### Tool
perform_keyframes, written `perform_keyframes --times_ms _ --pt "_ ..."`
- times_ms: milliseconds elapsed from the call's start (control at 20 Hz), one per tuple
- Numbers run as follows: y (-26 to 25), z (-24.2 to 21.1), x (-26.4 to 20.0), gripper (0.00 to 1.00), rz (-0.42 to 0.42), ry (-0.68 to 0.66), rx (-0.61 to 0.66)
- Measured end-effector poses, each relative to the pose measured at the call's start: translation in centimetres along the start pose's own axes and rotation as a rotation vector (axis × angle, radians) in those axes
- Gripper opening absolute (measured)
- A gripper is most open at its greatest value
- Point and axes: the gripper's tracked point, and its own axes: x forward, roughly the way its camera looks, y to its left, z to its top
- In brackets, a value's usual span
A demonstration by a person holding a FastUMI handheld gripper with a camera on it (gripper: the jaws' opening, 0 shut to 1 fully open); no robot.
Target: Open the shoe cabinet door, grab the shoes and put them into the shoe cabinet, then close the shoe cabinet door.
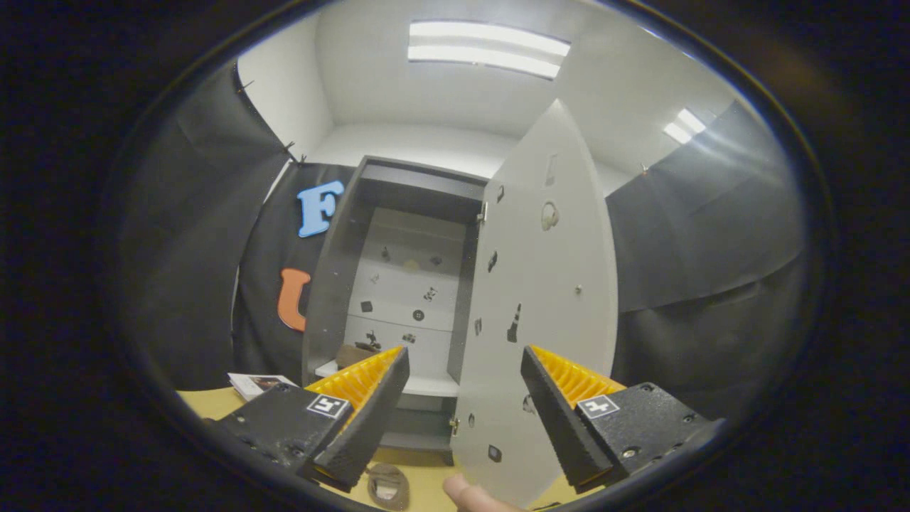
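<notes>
Standing open just ahead of the gripper (466,398), the shoe cabinet door (544,299) hangs between its spread, released fingers. A shoe (387,486) lies below them.

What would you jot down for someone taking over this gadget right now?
Tool: fingers spread open, holding nothing, aimed at the shoe cabinet.
Cabinet door: swung open, its edge just ahead between the fingers; a fingertip shows below it.
Something brown, perhaps a shoe, sits on a low shelf inside, partly hidden behind one finger. A brown item lies on the yellow surface below the fingers; hard to identify.
Done: door open.
Left: confirm the shoes are in, then close the door.
</notes>
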Motion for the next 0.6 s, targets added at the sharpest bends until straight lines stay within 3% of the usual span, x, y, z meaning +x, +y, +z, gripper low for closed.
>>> perform_keyframes --times_ms 300,600 --pt "3.6 -4.7 2.3 1.00 0.012 0.056 0.009" --pt "8.0 -14.4 4.1 1.00 0.081 0.206 0.010"
